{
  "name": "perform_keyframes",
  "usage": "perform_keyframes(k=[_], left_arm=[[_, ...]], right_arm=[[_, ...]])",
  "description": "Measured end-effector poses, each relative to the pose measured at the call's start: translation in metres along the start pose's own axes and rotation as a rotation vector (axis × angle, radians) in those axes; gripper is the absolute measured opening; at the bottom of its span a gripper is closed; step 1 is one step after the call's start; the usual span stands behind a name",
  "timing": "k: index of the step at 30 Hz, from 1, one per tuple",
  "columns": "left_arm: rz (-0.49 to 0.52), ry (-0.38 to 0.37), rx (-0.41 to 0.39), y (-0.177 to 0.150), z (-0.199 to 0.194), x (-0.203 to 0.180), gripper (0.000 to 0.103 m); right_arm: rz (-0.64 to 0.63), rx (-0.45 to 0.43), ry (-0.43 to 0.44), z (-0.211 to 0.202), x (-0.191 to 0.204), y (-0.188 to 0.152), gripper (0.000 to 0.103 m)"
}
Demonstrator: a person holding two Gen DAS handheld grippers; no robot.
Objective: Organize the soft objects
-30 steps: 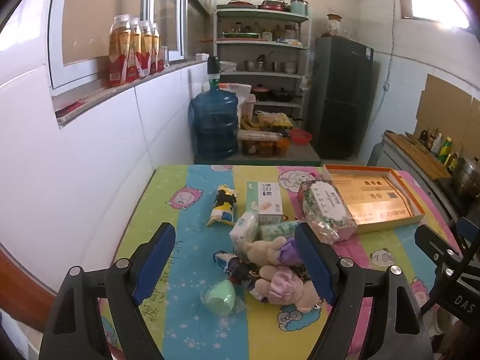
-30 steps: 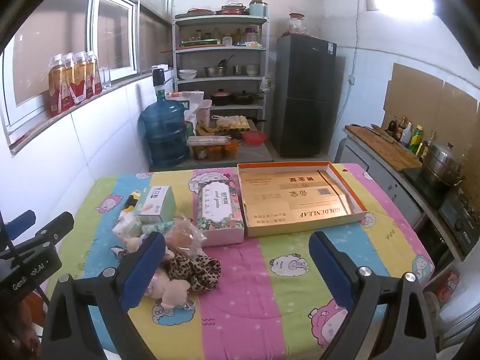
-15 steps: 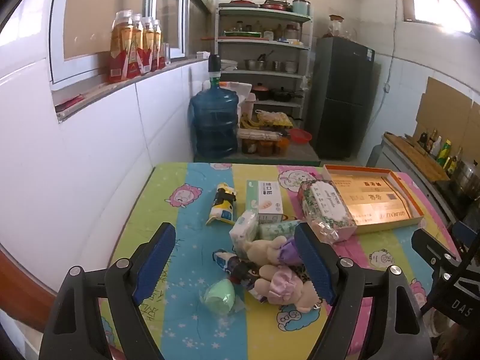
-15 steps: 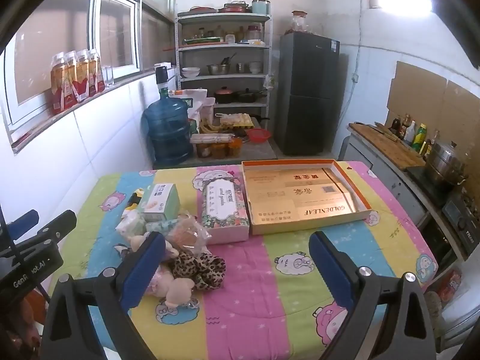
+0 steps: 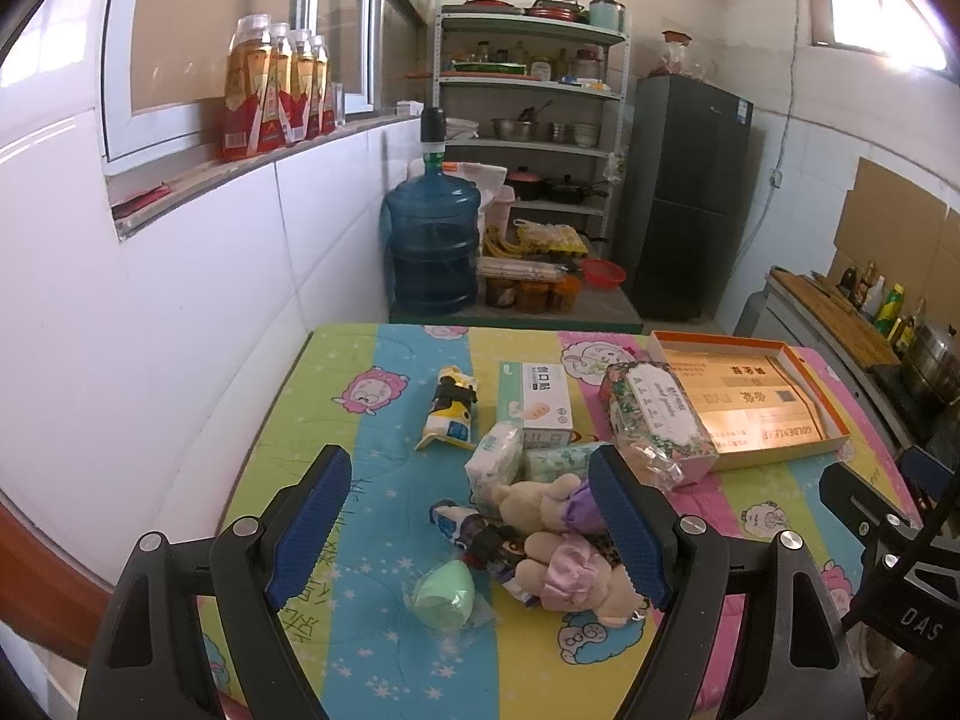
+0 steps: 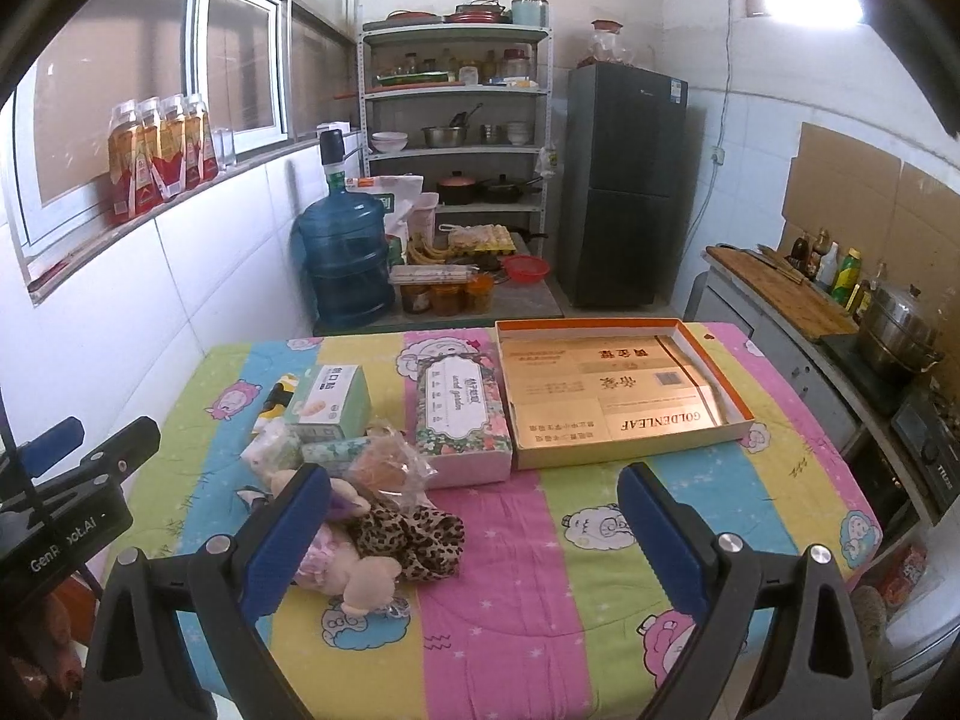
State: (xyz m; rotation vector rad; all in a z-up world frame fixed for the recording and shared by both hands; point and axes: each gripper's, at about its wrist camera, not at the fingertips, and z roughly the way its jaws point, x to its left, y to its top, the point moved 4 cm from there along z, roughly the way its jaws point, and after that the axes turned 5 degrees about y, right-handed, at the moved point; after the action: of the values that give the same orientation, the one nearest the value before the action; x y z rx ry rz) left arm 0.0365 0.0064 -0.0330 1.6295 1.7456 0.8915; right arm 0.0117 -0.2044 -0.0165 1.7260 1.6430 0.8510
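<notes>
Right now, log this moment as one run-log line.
left hand-held gripper: open, empty | right hand-held gripper: open, empty | plush toys: on table | gold box: empty

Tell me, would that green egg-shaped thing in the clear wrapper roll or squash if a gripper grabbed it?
The green egg-shaped sponge looks soft and light, so it would probably squash between the pads. Its rounded shape might roll if nudged, though the crinkly clear wrapper around it likely slows that. The glossy film could also slip somewhat in the left gripper, which is open above it.

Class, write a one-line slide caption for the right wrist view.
Open right gripper above a striped table, with plush toys piled left and an open gold box behind.
</notes>
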Motion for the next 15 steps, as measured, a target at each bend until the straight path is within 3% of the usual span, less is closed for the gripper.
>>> perform_keyframes(k=[15], left_arm=[[-0.001,-0.001,0.0,0.0003,0.0003,0.0008,0.082]], right_arm=[[-0.001,0.0,0.0,0.0019,0.0019,0.0005,0.098]])
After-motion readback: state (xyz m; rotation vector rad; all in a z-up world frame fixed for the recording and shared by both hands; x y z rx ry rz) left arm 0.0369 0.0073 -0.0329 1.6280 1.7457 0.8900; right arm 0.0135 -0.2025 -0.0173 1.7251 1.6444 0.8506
